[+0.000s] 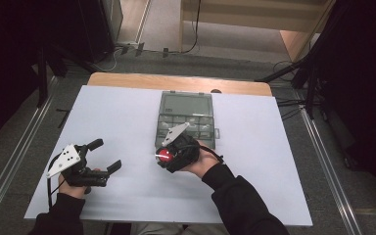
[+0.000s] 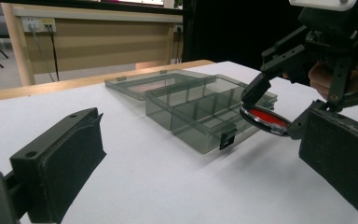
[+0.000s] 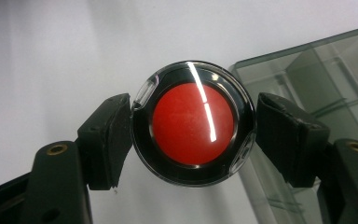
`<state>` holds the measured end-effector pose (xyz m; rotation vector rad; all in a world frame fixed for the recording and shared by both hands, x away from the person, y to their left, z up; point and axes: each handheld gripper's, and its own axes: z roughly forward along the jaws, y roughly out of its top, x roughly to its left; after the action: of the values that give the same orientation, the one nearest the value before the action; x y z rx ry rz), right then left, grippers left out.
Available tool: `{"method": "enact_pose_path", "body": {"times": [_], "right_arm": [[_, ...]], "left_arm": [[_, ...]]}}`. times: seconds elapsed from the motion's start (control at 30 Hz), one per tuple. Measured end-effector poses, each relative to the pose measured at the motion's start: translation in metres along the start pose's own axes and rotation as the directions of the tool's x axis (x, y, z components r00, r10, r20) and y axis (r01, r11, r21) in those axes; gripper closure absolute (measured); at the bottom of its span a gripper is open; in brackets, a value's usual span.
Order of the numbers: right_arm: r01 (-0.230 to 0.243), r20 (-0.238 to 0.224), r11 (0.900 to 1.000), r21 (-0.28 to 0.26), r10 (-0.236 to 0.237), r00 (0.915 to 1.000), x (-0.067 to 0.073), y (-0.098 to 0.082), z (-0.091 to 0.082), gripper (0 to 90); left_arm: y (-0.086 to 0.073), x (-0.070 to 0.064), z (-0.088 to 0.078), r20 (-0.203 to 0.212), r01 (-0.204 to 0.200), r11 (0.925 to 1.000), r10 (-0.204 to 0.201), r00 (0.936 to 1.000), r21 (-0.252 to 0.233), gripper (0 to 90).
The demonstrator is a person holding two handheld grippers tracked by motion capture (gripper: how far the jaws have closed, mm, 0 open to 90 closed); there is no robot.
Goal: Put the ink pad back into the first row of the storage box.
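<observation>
Right gripper [image 3: 193, 130] has its two black jaws pressed on opposite edges of a round compact [image 3: 193, 123], and that's a firm pinch: one pad on the left rim, one on the right rim in the right gripper view, the disc sitting squarely between them. Red centre, black ring around it, clear plastic shell outside that. Being a flat disc it has no real long axis; its red face looks straight back up the gripper towards the camera, and a thin streak of light runs across it. From the left gripper view the compact [image 2: 265, 120] is nearly edge-on, tilted a little, red side up, held clear above the white table cover [image 2: 168, 186] with its shadow below it.

Landmark now: the smoky clear organiser box [image 1: 185, 120], lid lying open and flat on its far side, divided compartments on the near side. The compact [image 1: 165, 155] hangs just off the box's near left corner, outside the compartments, close beside the front wall and its small latch [image 2: 227, 138]. The right gripper [image 1: 169, 154] reaches in from the box's near side, the hand [image 1: 200, 159] behind it.

Out to the left gripper [image 1: 103, 155]: it sits well apart from the box, off towards its near left, low over the table cover. Its jaws stand wide with nothing between them, and they point roughly towards the box.

The box itself lies across the middle of the white cover, with a strip of wooden table edge [image 1: 127, 81] beyond it.
</observation>
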<state>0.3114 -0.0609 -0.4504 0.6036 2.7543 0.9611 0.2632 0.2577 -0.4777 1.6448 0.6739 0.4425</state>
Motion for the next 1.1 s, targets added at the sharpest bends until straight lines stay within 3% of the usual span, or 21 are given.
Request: {"method": "enact_pose_path", "body": {"times": [0.3,0.57,1.1], "right_arm": [[-0.028,0.026,0.999,-0.025,0.029,0.9992,-0.014,-0.001,-0.009,30.4],[-0.092,0.065,0.994,-0.053,0.095,0.9934,-0.035,-0.006,-0.013,30.4],[-0.179,0.159,0.98,-0.084,0.191,0.9687,-0.072,-0.011,-0.025,30.4]], "left_arm": [[0.0,0.0,0.0,0.0,-0.001,1.0,0.001,1.0,0.002,0.0],[0.0,0.0,0.0,0.0,-0.001,1.0,0.001,1.0,0.002,0.0],[0.0,0.0,0.0,0.002,0.0,1.0,0.0,1.0,0.002,0.0]]}}
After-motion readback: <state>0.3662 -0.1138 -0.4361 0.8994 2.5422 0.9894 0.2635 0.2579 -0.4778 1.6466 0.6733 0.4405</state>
